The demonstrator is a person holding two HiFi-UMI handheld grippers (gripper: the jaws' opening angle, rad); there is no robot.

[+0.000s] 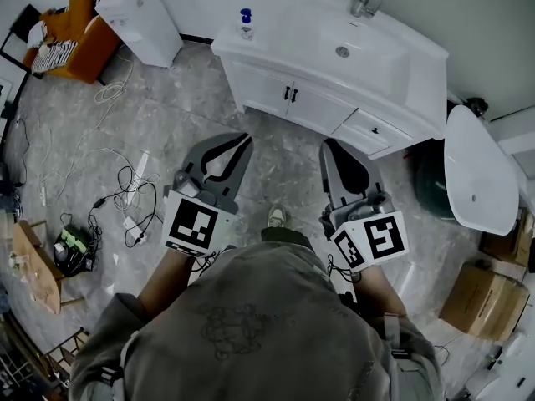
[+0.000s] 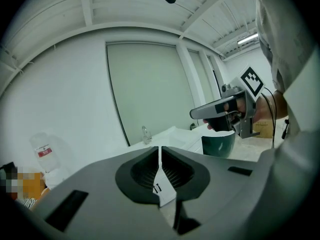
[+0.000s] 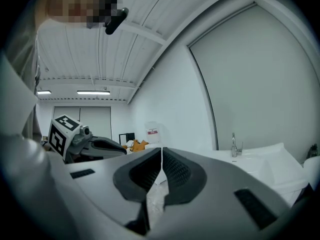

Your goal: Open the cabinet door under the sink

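The white vanity [image 1: 251,65] stands ahead with its sink [image 1: 343,51] and faucet [image 1: 364,0] on top. Its two cabinet doors [image 1: 272,88] are closed, with paired black handles [image 1: 290,94] at the middle seam. My left gripper [image 1: 244,139] is shut and empty, held over the floor short of the doors. My right gripper [image 1: 332,146] is also shut and empty, a little short of the drawer [image 1: 375,130]. In the left gripper view the shut jaw tips [image 2: 159,149] point at the vanity, and the handles [image 2: 157,188] show through the slit. The right gripper view has its tips [image 3: 161,150] closed, with the faucet [image 3: 233,145] to the right.
A blue-capped bottle [image 1: 245,23] stands on the counter's left end. A dark green bin [image 1: 430,178] and a white oval fixture [image 1: 476,170] sit right of the vanity. Cables [image 1: 125,192] trail over the floor at left. Cardboard boxes [image 1: 478,299] lie at the lower right.
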